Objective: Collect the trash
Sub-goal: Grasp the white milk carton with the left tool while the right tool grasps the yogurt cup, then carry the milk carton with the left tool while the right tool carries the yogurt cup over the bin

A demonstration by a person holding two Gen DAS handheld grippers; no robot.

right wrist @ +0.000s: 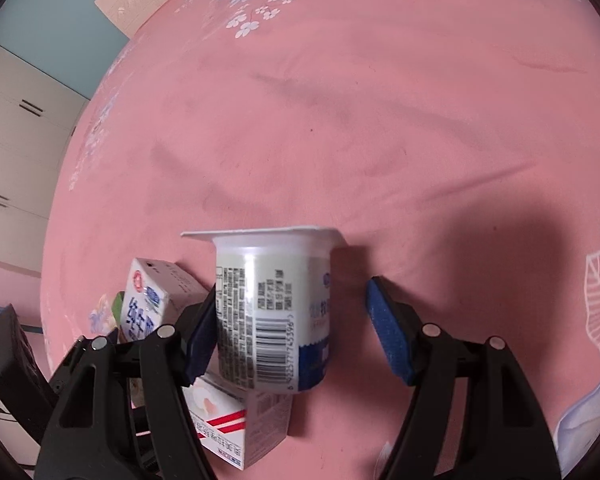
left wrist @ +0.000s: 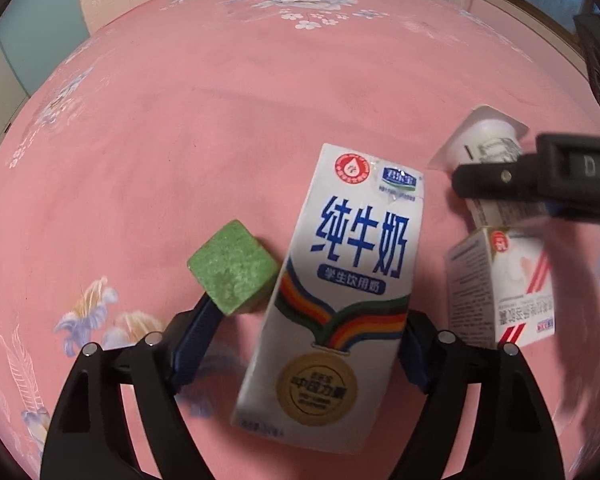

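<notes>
A white milk carton [left wrist: 340, 292] with blue characters lies on the pink bedsheet [left wrist: 220, 120] between the fingers of my left gripper [left wrist: 312, 316], which is open around it. A green cube [left wrist: 234, 268] sits by the left finger. A white yogurt cup [right wrist: 274, 312] lies between the fingers of my right gripper [right wrist: 292, 328], which is open; the left pad is at the cup, the right pad stands apart. A small white box with red stripes [right wrist: 236, 424] lies under the cup; it also shows in the left wrist view [left wrist: 504, 284]. The milk carton [right wrist: 152, 300] shows at left.
The pink floral sheet [right wrist: 380, 100] stretches far ahead. A cabinet [right wrist: 16, 152] stands at the left. My right gripper [left wrist: 540, 184] reaches in from the right of the left wrist view, over the yogurt cup [left wrist: 488, 144].
</notes>
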